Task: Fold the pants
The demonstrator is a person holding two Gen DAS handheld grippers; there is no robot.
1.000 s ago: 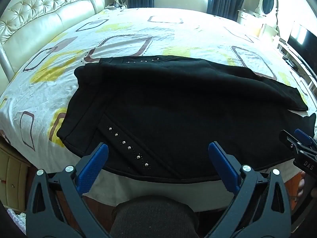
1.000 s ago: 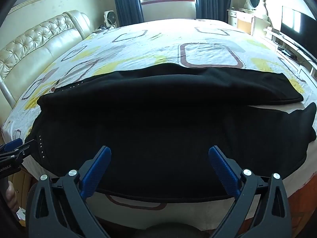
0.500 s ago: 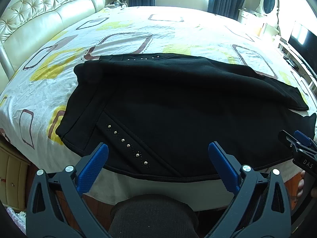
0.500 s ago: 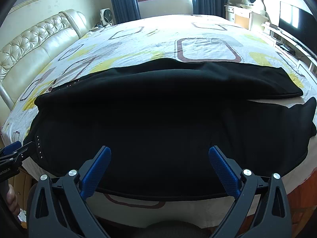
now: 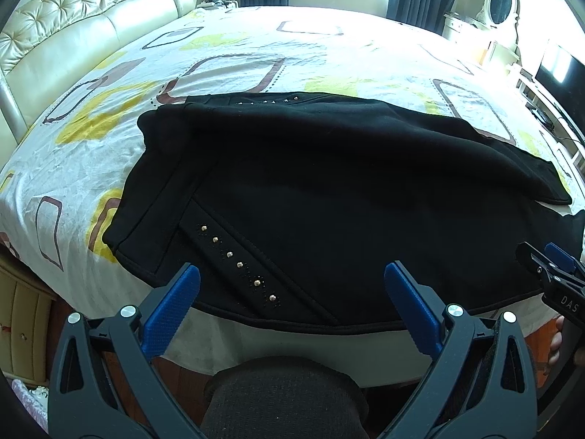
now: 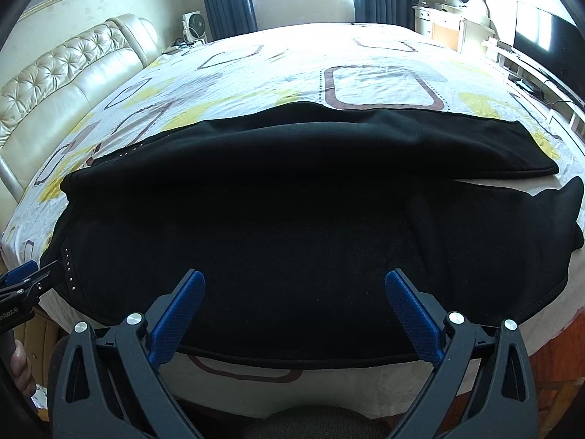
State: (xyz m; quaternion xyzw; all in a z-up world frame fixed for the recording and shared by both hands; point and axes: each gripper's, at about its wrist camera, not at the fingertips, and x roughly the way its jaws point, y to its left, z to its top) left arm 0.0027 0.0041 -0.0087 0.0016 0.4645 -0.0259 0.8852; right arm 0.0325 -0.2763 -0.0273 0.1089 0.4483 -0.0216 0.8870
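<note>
Lying flat across the bed, black pants face both claws — left claw and right claw spread wide, gripping nothing.

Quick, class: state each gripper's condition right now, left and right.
Left gripper: open, holding nothing, above the black pants.
Right gripper: open, holding nothing.

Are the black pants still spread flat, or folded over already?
Spread, not folded: the black pants lie open across the bed, both legs side by side with a gap at the hems. Both grippers hover open, holding nothing.
</note>
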